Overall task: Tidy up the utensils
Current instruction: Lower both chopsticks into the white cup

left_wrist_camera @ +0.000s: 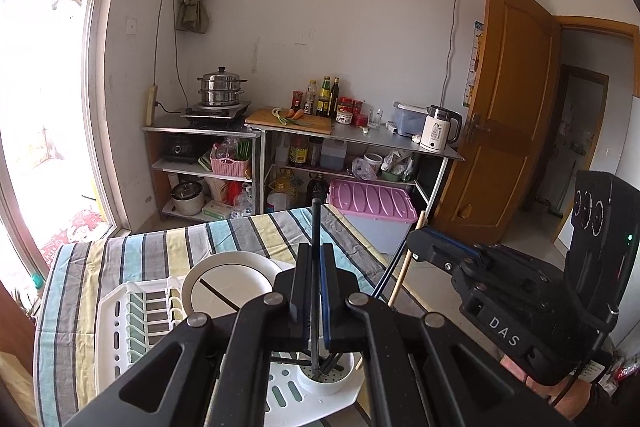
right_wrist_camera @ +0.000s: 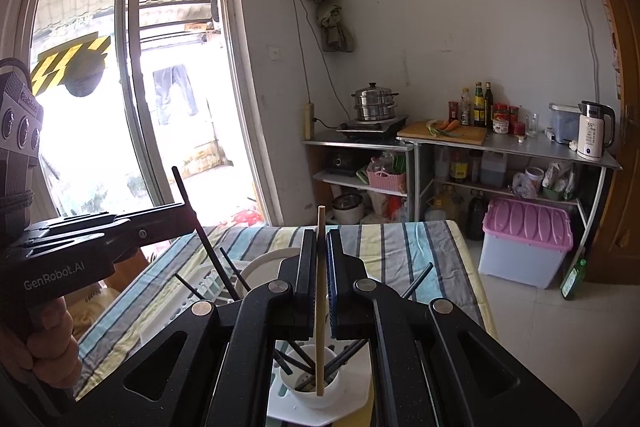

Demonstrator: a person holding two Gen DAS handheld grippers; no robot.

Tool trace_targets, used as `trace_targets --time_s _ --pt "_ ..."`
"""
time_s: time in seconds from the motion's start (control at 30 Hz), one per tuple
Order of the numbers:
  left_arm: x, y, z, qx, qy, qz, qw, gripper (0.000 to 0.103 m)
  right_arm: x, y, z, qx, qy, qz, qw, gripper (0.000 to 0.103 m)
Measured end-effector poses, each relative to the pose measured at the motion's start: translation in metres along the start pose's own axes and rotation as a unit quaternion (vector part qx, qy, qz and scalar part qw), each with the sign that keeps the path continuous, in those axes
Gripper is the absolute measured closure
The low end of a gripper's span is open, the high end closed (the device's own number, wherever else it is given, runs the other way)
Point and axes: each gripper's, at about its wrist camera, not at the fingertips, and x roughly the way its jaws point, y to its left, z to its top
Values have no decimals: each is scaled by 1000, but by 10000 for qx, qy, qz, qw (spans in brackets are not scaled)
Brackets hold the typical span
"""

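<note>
On the striped table [left_wrist_camera: 224, 239], a white drying rack [left_wrist_camera: 120, 323] carries a white plate [left_wrist_camera: 228, 279] at 11 o'clock and a utensil cup [right_wrist_camera: 316, 383] at 6. The left gripper [left_wrist_camera: 316, 267] pinches a black chopstick [left_wrist_camera: 316, 223]; the right gripper [right_wrist_camera: 321, 259] pinches a wooden chopstick [right_wrist_camera: 320, 307], tip over the cup. Either could snag crossed sticks and tip the cup

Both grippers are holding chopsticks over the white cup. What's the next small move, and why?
Probably lower the right gripper a little, then open. It is shut on the wooden chopstick, whose lower end already sits inside the white utensil cup among black chopsticks. The left gripper holds its black chopstick similarly; it can follow.
</note>
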Motion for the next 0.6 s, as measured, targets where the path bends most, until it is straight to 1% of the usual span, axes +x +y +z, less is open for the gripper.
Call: trace_targets --time_s 0.23,0.6 --pt "15 9 -9 -61 128 4 9999 100 14 -4 -4 22 69 -15 10000 98" --pt "30 22 -30 -166 356 68 9992 100 35 -17 -31 151 466 -72 9988 98"
